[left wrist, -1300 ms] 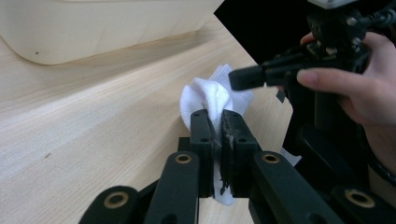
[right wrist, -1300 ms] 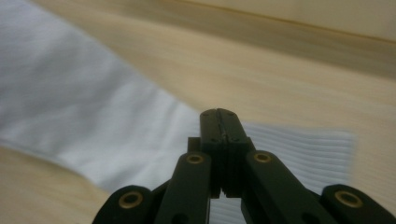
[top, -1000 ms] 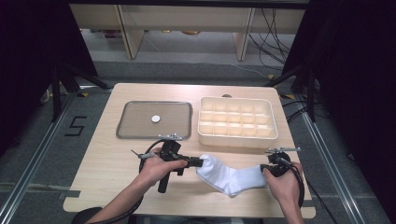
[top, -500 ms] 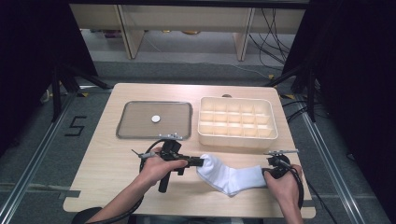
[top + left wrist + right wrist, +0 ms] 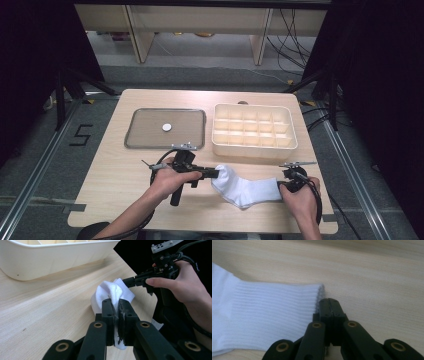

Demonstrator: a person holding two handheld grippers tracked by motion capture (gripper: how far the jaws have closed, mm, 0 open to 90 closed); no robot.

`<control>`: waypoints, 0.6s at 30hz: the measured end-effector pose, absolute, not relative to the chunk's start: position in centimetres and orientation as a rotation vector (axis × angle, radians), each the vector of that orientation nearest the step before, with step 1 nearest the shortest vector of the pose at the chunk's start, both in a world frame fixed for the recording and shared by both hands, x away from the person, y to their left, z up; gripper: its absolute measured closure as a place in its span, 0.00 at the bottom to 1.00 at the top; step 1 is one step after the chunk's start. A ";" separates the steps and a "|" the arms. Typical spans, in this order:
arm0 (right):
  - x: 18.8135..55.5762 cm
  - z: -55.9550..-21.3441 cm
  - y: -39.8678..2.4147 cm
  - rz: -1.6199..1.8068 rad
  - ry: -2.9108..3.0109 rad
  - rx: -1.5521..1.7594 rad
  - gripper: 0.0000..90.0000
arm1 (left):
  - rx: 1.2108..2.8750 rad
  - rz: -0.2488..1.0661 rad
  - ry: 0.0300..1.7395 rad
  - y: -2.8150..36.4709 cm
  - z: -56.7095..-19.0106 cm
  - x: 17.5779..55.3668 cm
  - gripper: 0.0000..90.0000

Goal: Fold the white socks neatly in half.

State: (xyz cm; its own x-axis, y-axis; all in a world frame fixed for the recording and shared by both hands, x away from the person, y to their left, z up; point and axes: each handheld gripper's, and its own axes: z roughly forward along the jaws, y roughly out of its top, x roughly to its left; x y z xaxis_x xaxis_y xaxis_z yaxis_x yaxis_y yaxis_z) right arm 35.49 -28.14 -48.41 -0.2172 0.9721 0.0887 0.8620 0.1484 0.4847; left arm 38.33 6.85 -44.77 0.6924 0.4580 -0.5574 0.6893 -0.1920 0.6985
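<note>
The white sock (image 5: 245,189) is soft, light and floppy, so its ends are the best places to grab. It lies on the bench (image 5: 115,175), stretched between both claws. The left claw (image 5: 115,305) is pinched on one end. The right claw (image 5: 329,305) is squeezed together on the ribbed edge.

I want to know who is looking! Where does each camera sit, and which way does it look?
High view: above the table, looking forward and down; forearms, both hands.
Left gripper view: on the left tongs, facing the sock; the other hand beyond.
Right gripper view: on the right tongs, at the sock's cuff.
All share the sock.
</note>
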 end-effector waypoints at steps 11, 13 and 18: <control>35.2 -48.2 -27.5 0.646 2.206 1.793 1.00 | 1.839 -0.281 0.895 6.6 -44.7 38.4 0.93; 35.2 -48.2 -27.4 0.650 2.210 1.789 1.00 | 1.844 -0.278 0.890 6.6 -44.7 38.4 0.93; 35.1 -48.2 -27.0 0.666 2.213 1.790 1.00 | 1.846 -0.269 0.895 6.5 -44.8 38.4 0.93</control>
